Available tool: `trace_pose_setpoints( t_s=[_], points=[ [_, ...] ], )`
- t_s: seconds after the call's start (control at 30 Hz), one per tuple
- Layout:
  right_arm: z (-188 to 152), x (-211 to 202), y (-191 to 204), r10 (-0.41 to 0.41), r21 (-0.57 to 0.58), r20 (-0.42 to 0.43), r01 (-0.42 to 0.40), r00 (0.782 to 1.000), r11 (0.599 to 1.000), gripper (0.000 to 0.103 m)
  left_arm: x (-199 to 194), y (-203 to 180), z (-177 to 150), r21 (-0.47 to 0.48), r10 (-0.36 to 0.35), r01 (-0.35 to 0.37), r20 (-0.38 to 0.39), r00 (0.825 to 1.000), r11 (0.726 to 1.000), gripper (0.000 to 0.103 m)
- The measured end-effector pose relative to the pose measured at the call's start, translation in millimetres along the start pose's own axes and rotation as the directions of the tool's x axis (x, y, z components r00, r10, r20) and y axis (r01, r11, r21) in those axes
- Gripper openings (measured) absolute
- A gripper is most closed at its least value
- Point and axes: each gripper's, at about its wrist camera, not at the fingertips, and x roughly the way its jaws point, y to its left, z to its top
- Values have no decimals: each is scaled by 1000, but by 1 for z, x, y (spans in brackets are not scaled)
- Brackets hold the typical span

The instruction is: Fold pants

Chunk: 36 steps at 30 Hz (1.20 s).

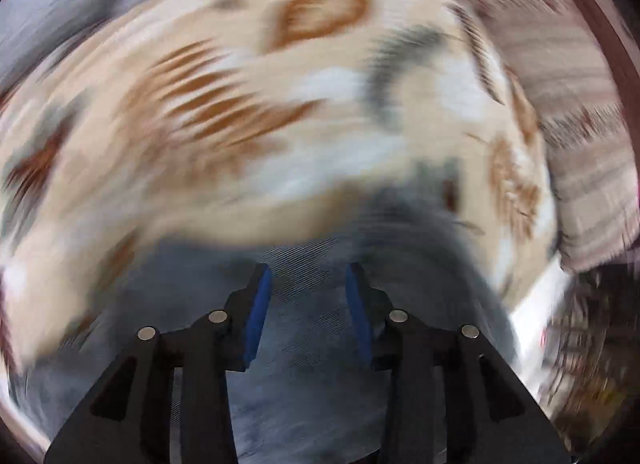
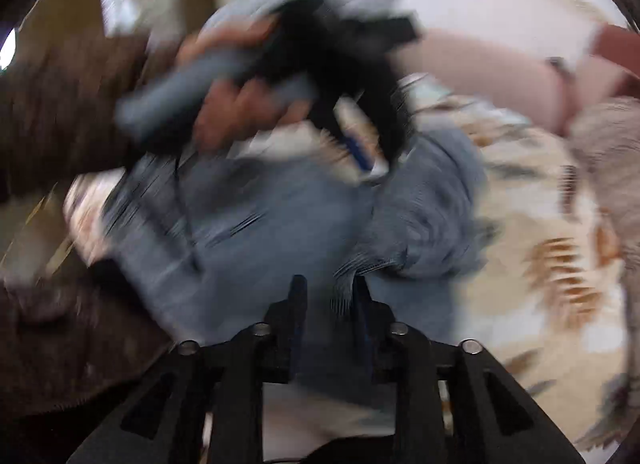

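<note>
Lying bunched on patterned blanket (image 2: 552, 264), blue-grey pants (image 2: 280, 232), blurry; left claw (image 1: 308, 304) open w/ nothing, right claw (image 2: 328, 304) pinching fabric.

blur: both views motion-smeared | pants (image 2: 280, 232) folds unreadable | bedspread (image 1: 280, 104) pattern indistinct

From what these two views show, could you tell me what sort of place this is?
Probably a bedroom at home: the grey-blue pants lie on a leaf-patterned bedspread, with a fuzzy blanket alongside. Heavy motion blur leaves this uncertain.
</note>
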Motion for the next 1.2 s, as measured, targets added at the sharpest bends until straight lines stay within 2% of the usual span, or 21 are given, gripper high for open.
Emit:
trace_pose_setpoints(
  t_s=[0.07,0.13,0.23,0.27,0.33,0.37,0.43,0.47,0.57,0.67,0.73,0.77,0.8,0.83,0.9,0.93,0.97,1.0,1.03,1.13,1.2],
  points=[
    [-4,-1,11,94,20,-26,-94,995,995,36,-12,34,-17,-100,-25,26,11,1000,995,36],
    [-3,-13,7,147,63,-2,-147,989,987,39,-22,54,-33,-165,-59,63,26,998,984,36],
    [-2,-39,-25,209,228,103,-227,973,947,58,-33,68,-61,-219,-156,170,78,985,961,46],
    [-5,-47,-46,203,320,149,-242,968,916,66,-38,66,-68,-230,-199,217,97,975,949,48],
    [-11,-53,-87,186,496,204,-265,961,827,68,-40,63,-78,-239,-265,289,130,955,927,51],
    [-15,-52,-107,167,574,208,-258,964,777,68,-39,58,-86,-247,-318,347,150,936,905,51],
    [-10,-46,-124,159,614,202,-251,967,749,68,-37,51,-97,-255,-379,408,159,912,876,57],
    [-6,-42,-128,149,623,198,-241,969,744,68,-33,40,-102,-251,-378,404,147,914,879,58],
    [-1,-23,-159,117,678,164,-198,980,708,68,-12,19,-111,-222,-286,297,83,955,929,59],
    [3,11,-187,108,732,127,-166,986,661,68,9,3,-116,-204,-248,250,37,968,946,59],
    [11,40,-198,97,726,67,-115,993,678,68,9,-8,-119,-170,-196,202,54,979,965,54],
    [16,55,-199,104,714,25,-90,994,694,60,7,-16,-123,-142,-169,176,61,984,974,47],
    [16,65,-199,146,697,3,-106,989,709,14,6,-19,-125,-131,-147,151,45,988,980,31],
    [25,64,-192,140,655,-4,-103,990,749,10,7,-22,-129,-125,-123,125,19,992,984,22],
    [41,42,-174,94,529,72,-118,993,840,10,15,-20,-142,-130,-100,98,-9,995,987,22],
    [44,41,-170,57,481,61,-79,997,873,10,20,-20,-146,-127,-85,85,0,996,988,21],
    [44,47,-169,27,450,17,-32,999,892,11,22,-22,-148,-113,-76,78,19,997,991,21],
    [39,66,-173,-5,427,-86,41,996,903,16,21,-23,-148,-108,-73,75,24,997,991,21],
    [32,77,-179,-8,441,-147,72,989,894,21,19,-23,-148,-107,-74,76,26,997,991,21],
    [12,50,-202,114,599,-19,-80,993,796,29,3,-18,-154,-141,-130,137,59,990,980,21],
    [0,28,-204,165,626,28,-146,986,766,34,-6,-15,-155,-147,-162,174,91,983,974,23]
  ],
)
